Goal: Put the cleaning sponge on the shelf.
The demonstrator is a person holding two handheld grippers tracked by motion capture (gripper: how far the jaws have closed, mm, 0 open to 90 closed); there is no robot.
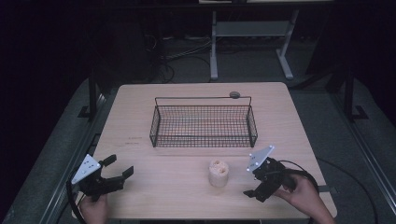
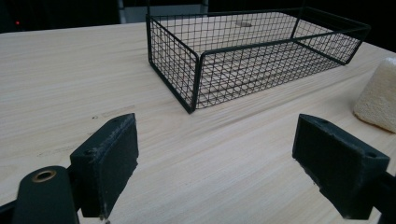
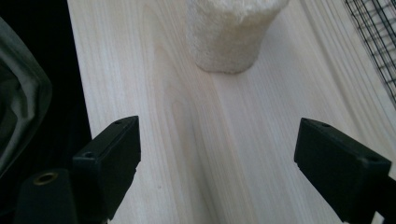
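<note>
A cream, spongy cylinder (image 1: 218,172) stands upright on the wooden table (image 1: 140,116), in front of a black wire basket (image 1: 203,125) that has nothing in it. My right gripper (image 1: 259,179) is open, just right of the cylinder (image 3: 231,35) and aimed at it, apart from it. My left gripper (image 1: 119,166) is open at the table's front left, with nothing between its jaws. In the left gripper view the basket (image 2: 252,60) lies ahead and the cylinder (image 2: 379,95) sits at the right edge.
A small grey disc (image 1: 234,94) lies behind the basket on the table. Beyond the table are a white desk frame (image 1: 250,42) and cables (image 1: 182,51) on the dark floor. The table's near edge (image 3: 77,74) runs close to the right gripper's left jaw.
</note>
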